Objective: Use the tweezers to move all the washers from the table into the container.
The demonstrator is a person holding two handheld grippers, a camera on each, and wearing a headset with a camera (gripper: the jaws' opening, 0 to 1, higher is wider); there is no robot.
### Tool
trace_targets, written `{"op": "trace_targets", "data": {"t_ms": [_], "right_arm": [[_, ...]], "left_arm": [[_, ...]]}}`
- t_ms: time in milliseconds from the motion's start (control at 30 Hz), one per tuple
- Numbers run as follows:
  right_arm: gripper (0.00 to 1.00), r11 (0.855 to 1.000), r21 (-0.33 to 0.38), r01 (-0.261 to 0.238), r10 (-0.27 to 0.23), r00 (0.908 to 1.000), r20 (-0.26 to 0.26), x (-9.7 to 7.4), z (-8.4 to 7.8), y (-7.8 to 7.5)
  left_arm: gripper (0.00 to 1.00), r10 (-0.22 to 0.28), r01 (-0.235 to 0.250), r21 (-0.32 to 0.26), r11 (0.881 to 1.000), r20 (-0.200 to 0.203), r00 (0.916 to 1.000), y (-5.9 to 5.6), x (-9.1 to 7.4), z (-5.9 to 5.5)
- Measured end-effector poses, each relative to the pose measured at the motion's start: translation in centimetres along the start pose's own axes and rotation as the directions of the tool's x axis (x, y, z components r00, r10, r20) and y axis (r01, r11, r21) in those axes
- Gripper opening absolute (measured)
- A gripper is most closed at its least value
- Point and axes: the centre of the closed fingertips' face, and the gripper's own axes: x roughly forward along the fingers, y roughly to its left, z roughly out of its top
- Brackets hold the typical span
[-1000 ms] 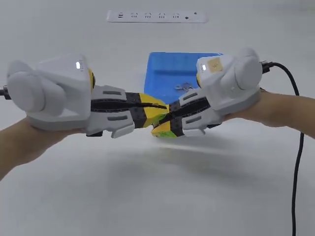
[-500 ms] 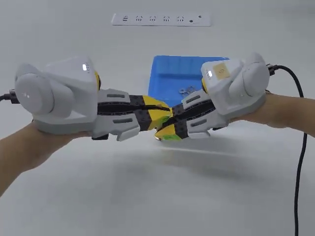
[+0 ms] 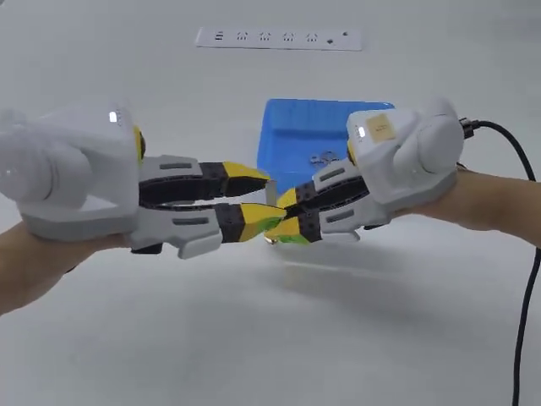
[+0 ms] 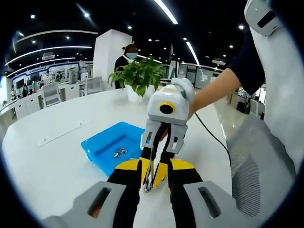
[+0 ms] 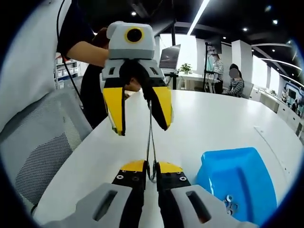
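Observation:
In the head view the two grippers meet tip to tip in front of the blue container (image 3: 292,118). Several washers (image 3: 321,157) lie inside it. My right gripper (image 3: 286,218) is shut on thin metal tweezers (image 5: 151,137), which point toward the left gripper. The tweezers pass between the spread jaws of my open left gripper (image 3: 264,196), and the jaws do not press them. The left gripper view has its own jaws (image 4: 156,168) around the tweezers (image 4: 149,175), facing the right gripper (image 4: 157,153). The right gripper view has its own jaws (image 5: 152,167) below the left gripper (image 5: 141,127).
A white power strip (image 3: 279,38) lies at the far side of the white table. A black cable (image 3: 524,271) trails from the right gripper. The container (image 4: 102,142) with washers (image 4: 118,152) sits left of the jaws, with a potted plant (image 4: 137,76) behind it.
The left gripper's jaws have spread apart and drawn back a little to the left. The right gripper keeps its hold on the tweezers.

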Motion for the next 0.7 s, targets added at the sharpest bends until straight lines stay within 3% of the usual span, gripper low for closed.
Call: {"op": "trace_targets", "data": {"t_ms": [233,333,500,700], "right_arm": [[0.08,1.000,-0.019,-0.005,0.005,0.9999,-0.015,-1.4,1.2,1.1],[0.08,1.000,-0.019,0.019,-0.018,0.9998,0.004,-2.4,2.4,1.0],[0.09,0.998,-0.026,0.059,-0.058,0.9975,0.040,-4.2,4.3,1.0],[0.09,0.991,-0.068,0.112,-0.110,0.9934,0.032,-6.7,5.8,-0.2]], "left_arm": [[0.29,0.043,-0.041,-0.088,0.995,0.013,0.9990,-0.8,-2.5,-0.7],[0.33,0.068,-0.065,-0.099,0.993,0.031,0.9972,-1.1,-3.4,-0.6],[0.32,0.068,-0.061,-0.111,0.992,0.058,0.9960,-2.7,-4.8,-0.1],[0.42,0.090,-0.078,-0.149,0.986,0.076,0.9930,-3.3,-5.2,-0.2]]}}
